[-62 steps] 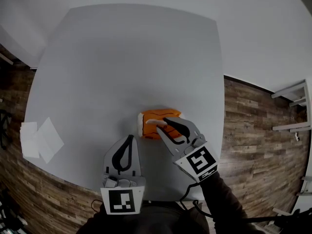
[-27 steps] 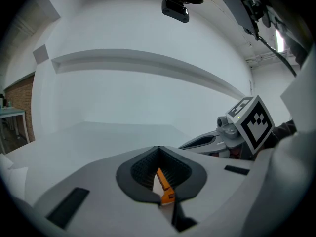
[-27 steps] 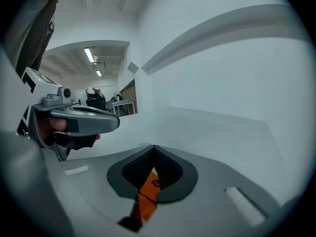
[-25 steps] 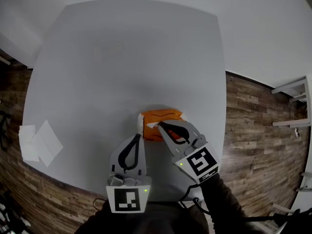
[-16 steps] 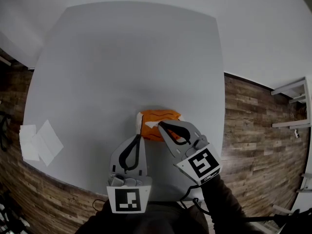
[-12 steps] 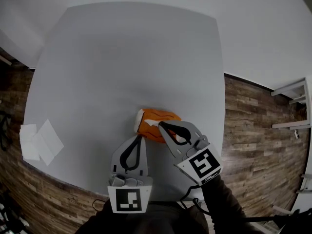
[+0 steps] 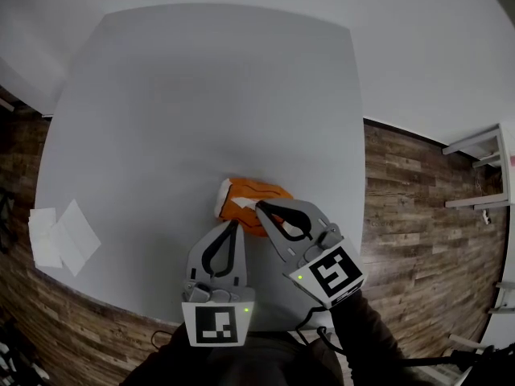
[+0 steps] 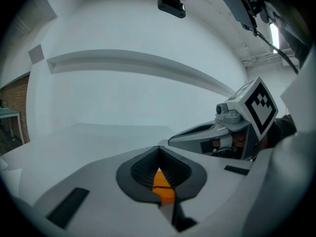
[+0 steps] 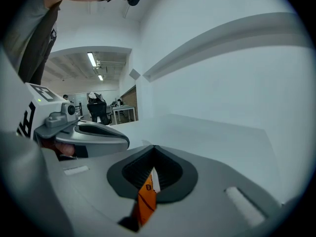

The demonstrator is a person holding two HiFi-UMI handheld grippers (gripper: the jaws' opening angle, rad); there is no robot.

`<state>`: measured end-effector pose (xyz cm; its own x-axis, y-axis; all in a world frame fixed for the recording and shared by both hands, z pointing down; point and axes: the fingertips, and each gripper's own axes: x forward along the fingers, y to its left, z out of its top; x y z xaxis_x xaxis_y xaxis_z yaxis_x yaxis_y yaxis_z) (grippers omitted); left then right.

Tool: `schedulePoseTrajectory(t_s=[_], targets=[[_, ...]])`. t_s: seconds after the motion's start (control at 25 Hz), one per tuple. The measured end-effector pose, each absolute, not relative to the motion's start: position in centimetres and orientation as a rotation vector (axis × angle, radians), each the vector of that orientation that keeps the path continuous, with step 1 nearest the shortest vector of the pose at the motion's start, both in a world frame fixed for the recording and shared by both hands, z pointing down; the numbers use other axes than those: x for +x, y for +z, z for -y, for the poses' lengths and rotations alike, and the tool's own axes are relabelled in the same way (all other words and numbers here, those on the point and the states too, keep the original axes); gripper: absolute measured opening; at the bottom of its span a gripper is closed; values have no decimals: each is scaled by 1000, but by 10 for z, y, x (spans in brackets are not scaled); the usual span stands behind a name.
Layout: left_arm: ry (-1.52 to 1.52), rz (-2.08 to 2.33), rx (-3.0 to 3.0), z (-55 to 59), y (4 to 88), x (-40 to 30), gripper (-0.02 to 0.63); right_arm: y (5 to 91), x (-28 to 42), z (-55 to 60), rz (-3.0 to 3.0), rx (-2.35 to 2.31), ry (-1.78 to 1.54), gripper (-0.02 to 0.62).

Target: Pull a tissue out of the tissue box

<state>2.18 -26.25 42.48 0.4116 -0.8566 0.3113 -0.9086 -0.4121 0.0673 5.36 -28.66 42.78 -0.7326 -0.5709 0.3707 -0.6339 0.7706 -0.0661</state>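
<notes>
Pinching tissue (image 7: 247, 208): right gripper (image 7: 259, 207) jaws | left gripper (image 7: 236, 224) jaws clenched, seemingly touching box (image 7: 257, 193)

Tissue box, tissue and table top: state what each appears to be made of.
Tissue box: likely a soft pack in thin orange plastic film; its outline is rounded and creased, not boxy. Tissue: thin white paper, matte, a small peak on the pack. Table top: smooth matte light grey, possibly laminate; no grain shows.
</notes>
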Motion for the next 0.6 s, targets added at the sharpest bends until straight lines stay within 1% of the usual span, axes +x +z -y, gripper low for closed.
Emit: schedulePoseTrajectory(t_s=[0.32,0.6], targets=[[390,1479,2403,271,474,35,0,426,51,284,2646,906,281,2],[462,1440,2385,270,501,39,0,418,50,282,2673,908,292,2]])
